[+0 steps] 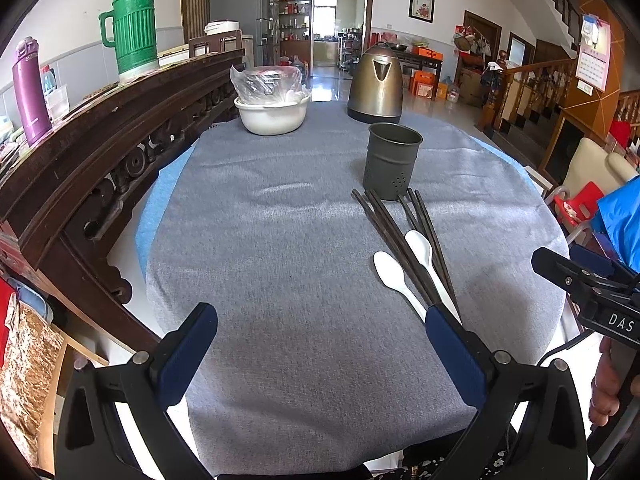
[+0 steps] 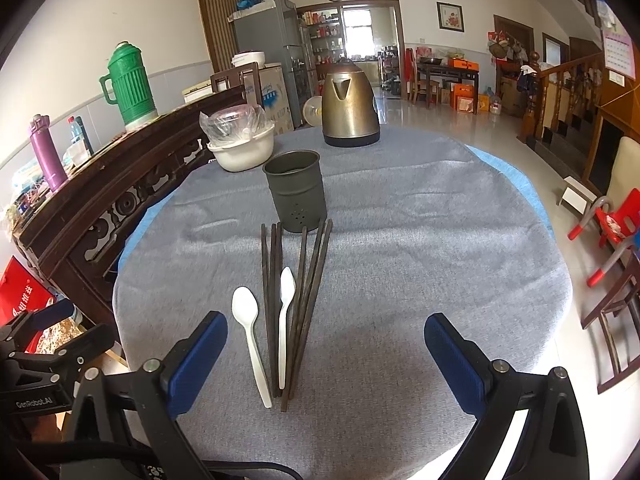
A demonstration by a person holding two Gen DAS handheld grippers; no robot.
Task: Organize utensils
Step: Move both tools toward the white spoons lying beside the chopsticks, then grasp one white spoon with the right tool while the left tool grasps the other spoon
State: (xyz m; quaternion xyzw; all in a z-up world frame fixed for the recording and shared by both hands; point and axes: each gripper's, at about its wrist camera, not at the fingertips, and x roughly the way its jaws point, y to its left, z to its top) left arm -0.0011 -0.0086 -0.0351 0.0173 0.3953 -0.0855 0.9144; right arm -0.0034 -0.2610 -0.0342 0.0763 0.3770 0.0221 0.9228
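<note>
Nothing looks sorted yet. The grey metal utensil holder stands upright on the cloth-covered bench, and no handle sticks up above its rim, though its inside is not visible. All the utensils lie flat on the cloth just on the near side of the holder: a bundle of dark chopsticks and two white plastic spoons.

The chopsticks run lengthways toward the holder, their far tips fanned out almost to its foot and their near ends drawn together in a narrow V. One spoon lies among them, the other just left of the bundle; both have bowls toward the holder and handles toward the person. So every long axis already lines up roughly with the holder.

The right tongs are spread wide and empty, hovering on the near side of the utensils, with the handle ends lying between the fingers. The left tongs are likewise spread and empty, over bare cloth, well left of the holder. By my reading, every piece has yet to be lifted and stood in the holder
</note>
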